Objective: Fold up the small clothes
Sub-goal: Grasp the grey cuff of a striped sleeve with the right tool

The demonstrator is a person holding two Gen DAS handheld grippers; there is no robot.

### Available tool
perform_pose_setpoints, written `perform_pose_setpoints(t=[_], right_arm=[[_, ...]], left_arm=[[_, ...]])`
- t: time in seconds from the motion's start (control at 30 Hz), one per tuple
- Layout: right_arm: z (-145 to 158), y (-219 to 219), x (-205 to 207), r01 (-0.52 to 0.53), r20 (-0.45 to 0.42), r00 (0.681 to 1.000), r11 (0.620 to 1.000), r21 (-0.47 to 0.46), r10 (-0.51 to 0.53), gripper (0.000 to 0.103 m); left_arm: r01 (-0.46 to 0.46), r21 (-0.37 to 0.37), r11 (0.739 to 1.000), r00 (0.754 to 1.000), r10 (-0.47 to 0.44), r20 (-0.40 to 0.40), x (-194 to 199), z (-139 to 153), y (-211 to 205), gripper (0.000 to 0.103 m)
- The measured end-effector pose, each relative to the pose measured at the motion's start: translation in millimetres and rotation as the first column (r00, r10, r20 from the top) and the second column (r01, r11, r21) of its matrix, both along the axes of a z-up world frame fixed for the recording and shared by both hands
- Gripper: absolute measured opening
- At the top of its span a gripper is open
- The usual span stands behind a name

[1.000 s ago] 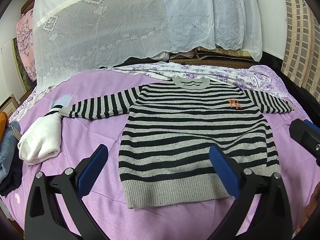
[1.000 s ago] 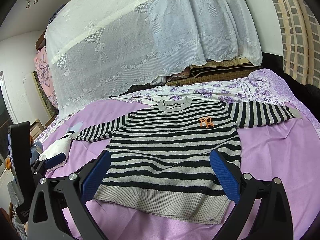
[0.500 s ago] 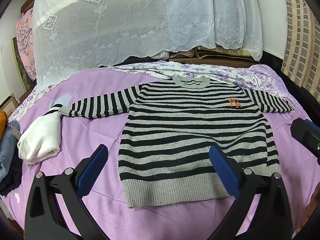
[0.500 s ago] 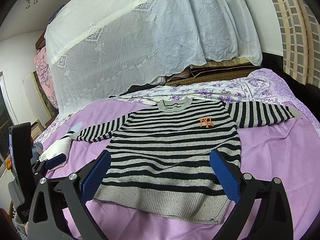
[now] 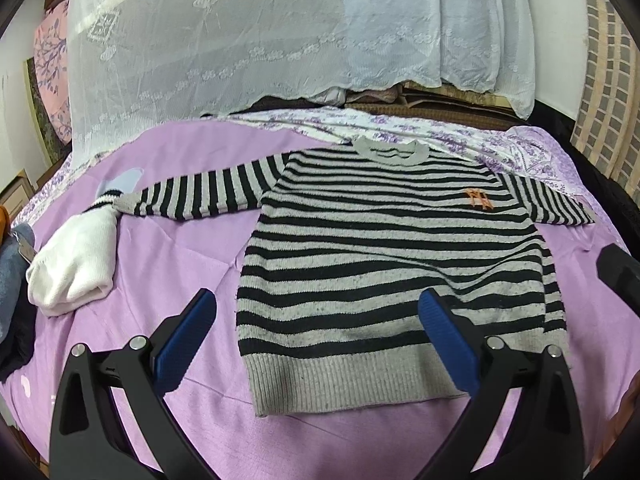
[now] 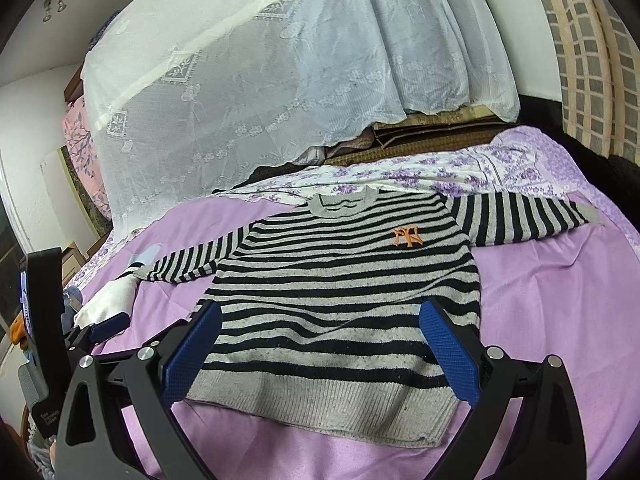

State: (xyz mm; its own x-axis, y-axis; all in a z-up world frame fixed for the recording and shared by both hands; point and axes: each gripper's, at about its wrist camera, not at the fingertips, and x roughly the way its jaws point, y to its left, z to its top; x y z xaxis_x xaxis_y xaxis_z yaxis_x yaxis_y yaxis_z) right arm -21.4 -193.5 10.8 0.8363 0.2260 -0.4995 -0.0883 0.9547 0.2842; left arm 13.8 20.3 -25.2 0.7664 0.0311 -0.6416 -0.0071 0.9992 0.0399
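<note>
A small black-and-grey striped sweater [image 5: 396, 248] [image 6: 344, 284] with an orange chest logo lies flat, front up, on the purple bedsheet [image 5: 192, 248], both sleeves spread outward. My left gripper [image 5: 318, 320] hangs open above the hem's left half, holding nothing. My right gripper [image 6: 320, 330] is open too, over the hem's middle, its blue pads apart and bare. The left gripper's body [image 6: 44, 320] shows at the far left of the right wrist view.
A folded white garment [image 5: 76, 264] lies by the left sleeve's cuff. Darker clothes [image 5: 12, 280] are piled at the bed's left edge. A white lace cover [image 5: 260, 40] drapes over stacked bedding behind, and a floral sheet [image 5: 440, 136] lies past the collar.
Both grippers have stayed open and nearly still. The sweater has not moved.
</note>
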Motion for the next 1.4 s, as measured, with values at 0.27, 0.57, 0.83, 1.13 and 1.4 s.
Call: perform_pose_setpoints(t=[0.27, 0.57, 0.83, 1.13, 1.4], right_arm=[[-21.4, -24.1, 21.0, 0.049, -0.058, 0.997, 0.998, 0.029, -0.047, 0.099], [-33.8, -103.3, 56.7, 0.187, -0.108, 0.979, 0.973, 0.133, -0.173, 0.099], [-46.0, -201.6, 77.7, 0.378, -0.138, 0.926, 0.880, 0.289, -0.352, 0.099], [-86.2, -304.3, 106.3, 0.502, -0.288, 0.865, 0.697, 0.512, -0.412, 0.078], [-110.9, -324.7, 157.8, 0.570, -0.382, 0.821, 0.649, 0.503, -0.424, 0.071]], left_arm=[[-0.032, -0.010, 0.999, 0.998, 0.032, -0.058, 26.8, -12.6, 11.1, 0.099], [-0.040, -0.077, 0.996, 0.998, 0.036, -0.051, 71.5, -11.9, 30.8, 0.099], [-0.117, -0.118, 0.986, 0.989, 0.104, -0.107, 134.3, -18.6, 48.4, 0.099], [-0.185, -0.116, 0.976, 0.973, 0.165, -0.158, 189.9, -22.0, 57.3, 0.099], [-0.108, -0.095, 0.990, 0.978, 0.089, -0.189, 215.7, -23.7, 4.7, 0.099]])
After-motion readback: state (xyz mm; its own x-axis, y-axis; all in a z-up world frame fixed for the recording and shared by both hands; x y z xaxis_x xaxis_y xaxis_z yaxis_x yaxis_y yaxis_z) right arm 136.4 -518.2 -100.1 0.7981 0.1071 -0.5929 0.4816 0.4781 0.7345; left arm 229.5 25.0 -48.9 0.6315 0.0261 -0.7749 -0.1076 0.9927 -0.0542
